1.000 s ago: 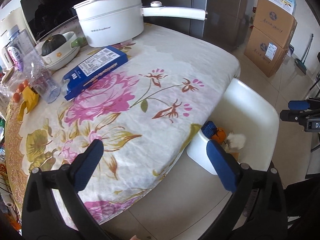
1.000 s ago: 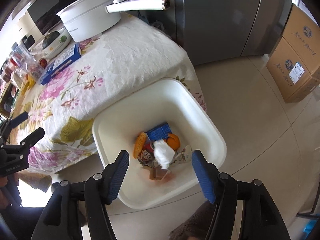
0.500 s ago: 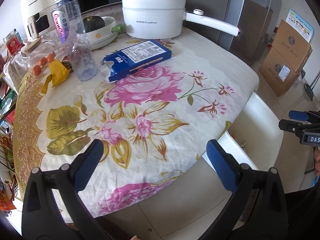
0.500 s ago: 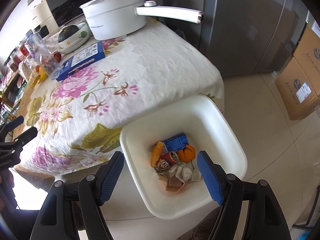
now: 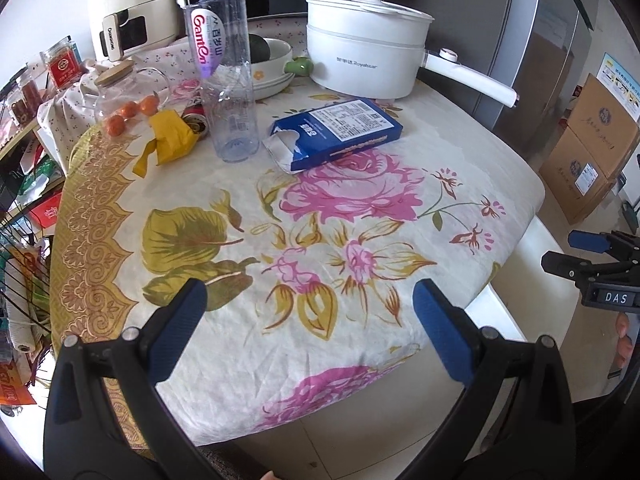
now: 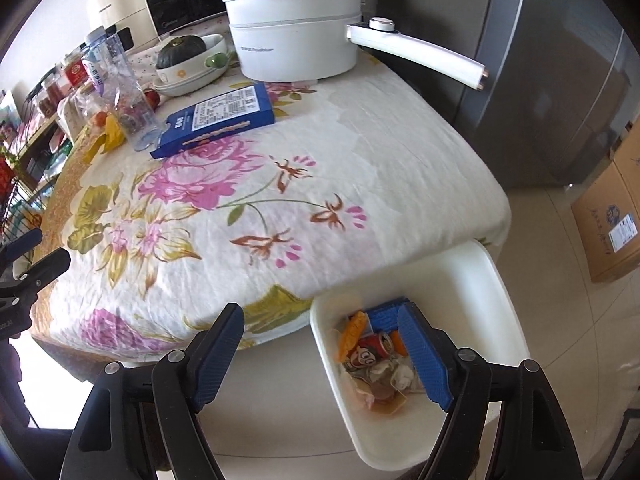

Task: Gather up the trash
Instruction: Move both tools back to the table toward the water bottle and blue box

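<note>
Both grippers, left (image 5: 310, 312) and right (image 6: 322, 350), jaws wide, empty; rectangular white plastic bin (image 6: 500, 308) beside wrinkled floral tablecloth (image 6: 280, 184).

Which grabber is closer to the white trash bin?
Right. The right gripper hangs beside the bin, one finger over its rim. The left gripper is over the table, farther away.

Wrinkled floral cloth (image 5: 320, 240) drapes the table; glossy white plastic bin (image 6: 504, 304); clear plastic bottle (image 5: 230, 80); printed cardboard box (image 5: 340, 132).

Right claw (image 6: 320, 352) swung from above bin (image 6: 500, 312) toward table (image 6: 400, 152); left claw (image 5: 310, 328) pulled back.
</note>
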`<state>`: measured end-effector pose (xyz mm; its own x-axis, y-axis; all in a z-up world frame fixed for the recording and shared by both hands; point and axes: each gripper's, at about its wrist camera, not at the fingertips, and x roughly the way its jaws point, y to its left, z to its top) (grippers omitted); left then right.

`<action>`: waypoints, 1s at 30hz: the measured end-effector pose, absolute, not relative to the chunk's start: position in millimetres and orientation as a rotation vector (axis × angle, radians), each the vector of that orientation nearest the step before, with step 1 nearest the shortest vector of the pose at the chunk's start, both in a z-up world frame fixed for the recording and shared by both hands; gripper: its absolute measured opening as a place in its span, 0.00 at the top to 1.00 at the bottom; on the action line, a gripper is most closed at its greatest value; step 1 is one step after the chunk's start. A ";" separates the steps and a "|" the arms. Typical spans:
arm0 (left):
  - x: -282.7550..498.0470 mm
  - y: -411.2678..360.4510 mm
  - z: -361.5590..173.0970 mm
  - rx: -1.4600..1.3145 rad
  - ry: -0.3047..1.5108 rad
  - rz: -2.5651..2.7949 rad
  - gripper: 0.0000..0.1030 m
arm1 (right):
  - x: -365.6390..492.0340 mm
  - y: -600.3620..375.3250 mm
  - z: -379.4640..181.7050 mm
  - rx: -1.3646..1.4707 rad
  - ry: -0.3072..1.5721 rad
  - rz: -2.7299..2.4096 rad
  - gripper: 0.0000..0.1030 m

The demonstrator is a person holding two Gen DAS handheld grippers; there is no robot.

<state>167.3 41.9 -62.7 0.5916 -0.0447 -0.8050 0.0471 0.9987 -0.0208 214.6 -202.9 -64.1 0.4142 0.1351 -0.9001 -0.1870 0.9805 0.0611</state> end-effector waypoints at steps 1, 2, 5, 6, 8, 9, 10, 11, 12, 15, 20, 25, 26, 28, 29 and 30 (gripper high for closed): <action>168.2 45.0 -61.8 0.000 0.930 -0.047 0.01 | 217.5 -198.8 -63.3 -0.047 1.122 0.206 0.22; 169.3 49.0 -61.2 -0.003 0.924 -0.039 0.01 | 219.8 -195.7 -62.5 -0.043 1.117 0.207 0.22; 171.8 58.5 -60.5 0.004 0.909 -0.007 0.01 | 227.2 -187.1 -60.0 -0.021 1.107 0.211 0.21; 172.6 61.3 -60.5 0.009 0.904 -0.002 0.01 | 230.0 -184.3 -59.2 -0.011 1.102 0.211 0.21; 174.5 68.3 -61.2 0.004 0.901 0.007 0.01 | 235.6 -178.9 -57.9 0.008 1.094 0.213 0.21; 175.7 72.9 -61.6 -0.005 0.899 0.012 0.01 | 237.9 -176.7 -57.4 0.013 1.092 0.214 0.21; 176.8 78.1 -61.9 -0.015 0.897 0.018 0.01 | 241.2 -173.5 -57.2 0.018 1.088 0.214 0.21; 177.7 83.3 -62.0 -0.024 0.893 0.027 0.01 | 244.0 -170.8 -57.4 0.021 1.084 0.213 0.21; 178.8 89.2 -62.1 -0.033 0.886 0.038 0.01 | 246.1 -168.7 -57.9 0.022 1.082 0.213 0.20; 181.7 106.6 -60.8 -0.070 0.852 0.067 0.01 | 254.5 -161.4 -59.4 0.029 1.077 0.213 0.20; 192.8 130.9 -63.4 -0.143 0.815 0.091 0.01 | 268.1 -151.1 -63.1 0.029 1.072 0.209 0.20; 211.2 129.9 -67.6 -0.102 0.798 0.091 0.01 | 278.0 -143.8 -66.9 0.022 1.068 0.212 0.20; 215.9 128.7 -67.6 -0.097 0.790 0.084 0.01 | 279.9 -142.3 -68.1 0.014 1.067 0.210 0.20; 227.0 126.0 -66.4 -0.094 0.773 0.070 0.01 | 282.7 -140.1 -70.2 -0.002 1.067 0.208 0.20; 232.6 124.4 -65.7 -0.093 0.769 0.063 0.01 | 284.5 -139.1 -71.6 -0.012 1.067 0.208 0.20; 239.7 122.4 -64.9 -0.089 0.764 0.056 0.01 | 286.2 -138.6 -73.0 -0.021 1.068 0.207 0.20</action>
